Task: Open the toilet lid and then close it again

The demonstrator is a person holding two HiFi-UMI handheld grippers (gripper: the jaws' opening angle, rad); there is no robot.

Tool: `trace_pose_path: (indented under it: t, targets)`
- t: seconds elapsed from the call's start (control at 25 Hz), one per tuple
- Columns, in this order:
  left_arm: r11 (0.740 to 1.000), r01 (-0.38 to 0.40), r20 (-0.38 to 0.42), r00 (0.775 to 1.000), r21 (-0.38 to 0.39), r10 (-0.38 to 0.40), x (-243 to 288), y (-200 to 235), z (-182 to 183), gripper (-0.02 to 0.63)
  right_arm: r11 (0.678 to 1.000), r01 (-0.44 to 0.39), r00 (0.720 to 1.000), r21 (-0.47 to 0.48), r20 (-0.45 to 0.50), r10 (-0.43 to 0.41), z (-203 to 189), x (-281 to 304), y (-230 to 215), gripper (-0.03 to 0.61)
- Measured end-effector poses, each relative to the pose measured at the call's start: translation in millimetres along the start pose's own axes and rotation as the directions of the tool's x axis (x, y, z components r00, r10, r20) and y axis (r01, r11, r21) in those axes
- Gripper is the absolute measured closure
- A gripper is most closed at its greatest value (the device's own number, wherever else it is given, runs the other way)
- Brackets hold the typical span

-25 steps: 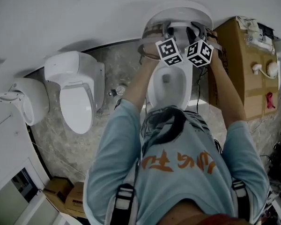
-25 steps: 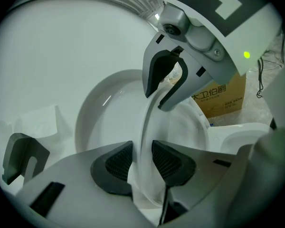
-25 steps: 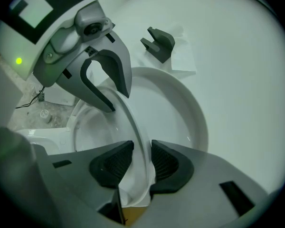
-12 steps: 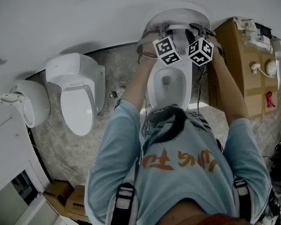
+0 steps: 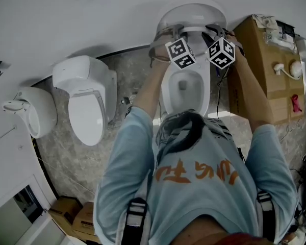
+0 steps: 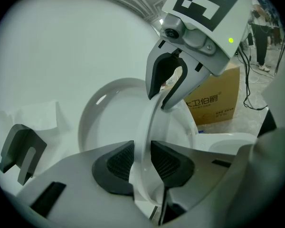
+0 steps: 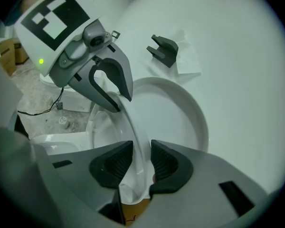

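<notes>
The toilet's bowl [image 5: 186, 88] lies open below my hands, and its white lid [image 5: 191, 14] stands upright against the wall. Just in front of the lid [image 6: 109, 122] stands a thin white hinged rim that looks like the seat ring [image 6: 149, 127]. My left gripper [image 6: 141, 160] pinches the ring's left side, its jaws closing, with the pads on both faces. On the ring's right side [image 7: 133, 127] my right gripper [image 7: 141, 161] is shut the same way. In the head view the left gripper [image 5: 168, 34] and right gripper [image 5: 218, 32] flank the raised ring.
A second white toilet [image 5: 86, 106] with its lid down stands to the left, and another white fixture [image 5: 30, 111] beyond it. A tall cardboard box [image 5: 262, 60] stands close on the right. Smaller boxes [image 5: 74, 213] lie at lower left. A dark bracket [image 7: 162, 49] hangs on the wall.
Both grippers have moved a little toward the wall with the ring between them, and the raised parts now stand closer to the wall.
</notes>
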State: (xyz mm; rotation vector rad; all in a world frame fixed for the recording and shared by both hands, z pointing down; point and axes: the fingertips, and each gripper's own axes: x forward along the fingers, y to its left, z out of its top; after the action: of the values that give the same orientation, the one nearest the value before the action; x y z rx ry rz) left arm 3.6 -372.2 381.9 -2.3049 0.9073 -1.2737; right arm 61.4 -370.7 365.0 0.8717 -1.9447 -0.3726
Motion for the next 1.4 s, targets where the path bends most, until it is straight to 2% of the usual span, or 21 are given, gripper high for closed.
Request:
trace_pose_path:
  t: [0.12, 0.48, 0.72, 1.12, 1.4]
  targets:
    - [1.0, 0.0, 0.003, 1.0, -0.001, 0.0, -11, -8, 2, 0.5, 1.0, 0.004, 1.0, 0.012, 0.013, -0.004, 0, -12, 5, 0.498]
    - [1.0, -0.006, -0.003, 1.0, -0.008, 0.006, -48, -45, 3, 0.515, 0.999, -0.021, 0.999, -0.036, 0.045, 0.022, -7, -52, 41, 0.483]
    - [1.0, -0.012, -0.021, 1.0, 0.002, 0.012, -78, -84, 1, 0.52, 0.99, -0.09, 0.993, -0.105, 0.062, 0.097, -15, -85, 80, 0.477]
    - [0.996, 0.037, -0.122, 0.992, 0.085, -0.026, -127, -166, -17, 0.508, 0.968, -0.189, 0.975, -0.168, 0.086, 0.206, -33, -138, 162, 0.465]
    - [0.99, 0.103, -0.187, 0.979, 0.096, -0.083, -149, -233, -34, 0.495, 0.951, -0.242, 0.961, -0.193, 0.088, 0.262, -58, -163, 225, 0.453]
